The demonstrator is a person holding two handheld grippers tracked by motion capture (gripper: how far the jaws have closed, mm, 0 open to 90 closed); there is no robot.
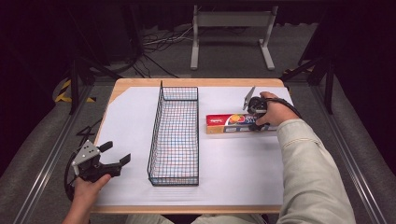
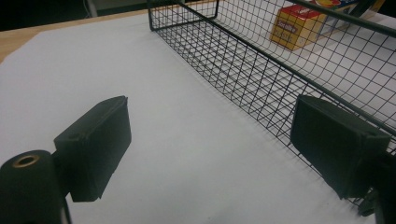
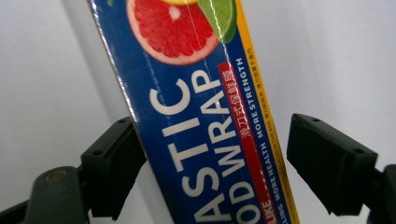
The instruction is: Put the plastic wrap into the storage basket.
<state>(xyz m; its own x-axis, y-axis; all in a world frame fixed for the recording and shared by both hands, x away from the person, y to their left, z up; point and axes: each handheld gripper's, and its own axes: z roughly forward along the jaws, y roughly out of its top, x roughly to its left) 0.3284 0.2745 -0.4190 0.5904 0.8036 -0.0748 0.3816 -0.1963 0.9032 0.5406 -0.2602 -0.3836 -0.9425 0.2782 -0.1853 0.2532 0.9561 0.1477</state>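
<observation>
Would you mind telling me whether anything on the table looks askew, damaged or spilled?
Nothing stands out. The plastic wrap box lies flat and intact on the white sheet, right of the upright wire basket. The right gripper straddles the box, jaws open.

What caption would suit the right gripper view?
Right gripper straddles a plastic food wrap box, open jaws not yet gripping it.

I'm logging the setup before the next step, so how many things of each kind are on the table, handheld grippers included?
Wire basket: 1
Plastic food wrap box: 1
White paper sheet: 1
Handheld grippers: 2, the left gripper and the right gripper
Total: 5
</observation>
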